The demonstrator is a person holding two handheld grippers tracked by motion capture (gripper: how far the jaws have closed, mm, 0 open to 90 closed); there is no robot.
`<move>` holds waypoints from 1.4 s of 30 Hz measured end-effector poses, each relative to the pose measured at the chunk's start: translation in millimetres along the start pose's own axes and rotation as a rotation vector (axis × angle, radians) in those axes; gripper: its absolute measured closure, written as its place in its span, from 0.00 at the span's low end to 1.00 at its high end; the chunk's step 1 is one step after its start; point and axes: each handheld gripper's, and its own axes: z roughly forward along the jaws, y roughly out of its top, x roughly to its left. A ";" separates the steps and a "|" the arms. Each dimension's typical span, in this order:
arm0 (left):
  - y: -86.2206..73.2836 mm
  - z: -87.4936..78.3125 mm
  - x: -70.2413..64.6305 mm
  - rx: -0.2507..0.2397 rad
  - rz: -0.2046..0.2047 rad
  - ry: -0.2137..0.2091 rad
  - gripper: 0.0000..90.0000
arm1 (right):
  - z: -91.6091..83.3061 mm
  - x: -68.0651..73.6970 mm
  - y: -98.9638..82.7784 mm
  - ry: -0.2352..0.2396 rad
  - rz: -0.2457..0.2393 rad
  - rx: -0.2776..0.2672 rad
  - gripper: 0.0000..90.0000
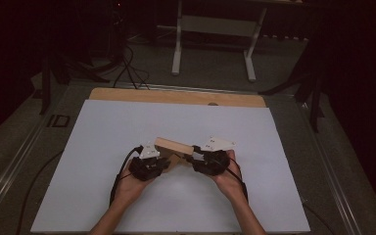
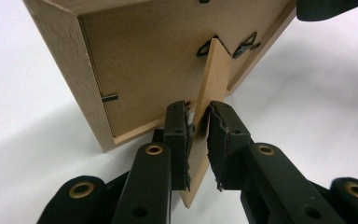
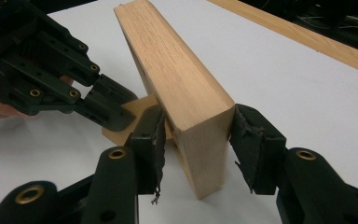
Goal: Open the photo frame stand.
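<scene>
On the white surface (image 1: 103,196), the left gripper (image 2: 196,122) was nearly closed on the hinged easel stand (image 2: 210,93), presumably to swing it out — while the wooden picture frame (image 3: 177,74) was steadied, tilted, between the right gripper's (image 3: 196,135) half-open jaws.

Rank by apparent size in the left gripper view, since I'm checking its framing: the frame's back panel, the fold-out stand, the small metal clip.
1. Back panel
2. Stand
3. Clip
The stand sits nearer the camera, so it looks larger than it is.
</scene>
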 end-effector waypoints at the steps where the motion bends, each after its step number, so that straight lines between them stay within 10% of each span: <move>1: -0.4 -0.2 -0.3 0.002 0.001 0.000 0.86 | -0.2 0.9 -0.3 -0.001 -0.003 0.000 0.61; 21: -8.0 -0.9 -5.4 0.040 0.014 -0.005 0.86 | -4.4 17.0 -6.8 -0.005 -0.063 0.009 0.59; 42: -13.0 -5.2 -4.9 0.057 0.008 0.014 0.80 | -7.0 17.2 -13.1 0.031 -0.025 -0.004 0.53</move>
